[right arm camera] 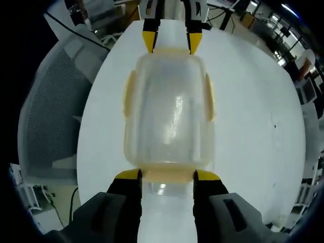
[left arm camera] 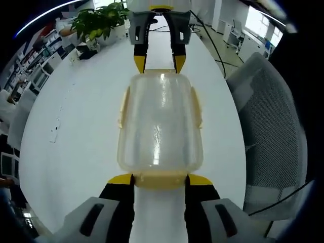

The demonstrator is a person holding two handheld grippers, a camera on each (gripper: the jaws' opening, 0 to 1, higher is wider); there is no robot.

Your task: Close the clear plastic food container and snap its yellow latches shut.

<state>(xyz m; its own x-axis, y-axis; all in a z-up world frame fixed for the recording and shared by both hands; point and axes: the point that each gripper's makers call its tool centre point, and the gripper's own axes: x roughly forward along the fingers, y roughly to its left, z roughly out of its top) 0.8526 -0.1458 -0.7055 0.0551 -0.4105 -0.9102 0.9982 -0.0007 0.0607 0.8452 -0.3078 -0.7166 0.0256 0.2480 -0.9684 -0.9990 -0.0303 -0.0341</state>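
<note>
White oval worktop (left arm camera: 76, 126), mesh chair (left arm camera: 273, 131) along one long edge, potted plant (left arm camera: 98, 20) near a far corner. Clear plastic food container (left arm camera: 160, 121) at mid-worktop, lengthwise, lid apparently seated. Left tool (left arm camera: 160, 178) and right tool (right arm camera: 167, 175) at opposite short ends, each spread apart and grasping nothing, tips bracketing an end yellow latch (left arm camera: 160, 179). Side latches (left arm camera: 123, 109) apparently still flared outward. Step in hand, as judged: latching the ends. Next move: pressing each end latch down until snapped, then the side ones.

Two close, opposed views over one shared container (left arm camera: 161, 124), table (left arm camera: 76, 126).
</note>
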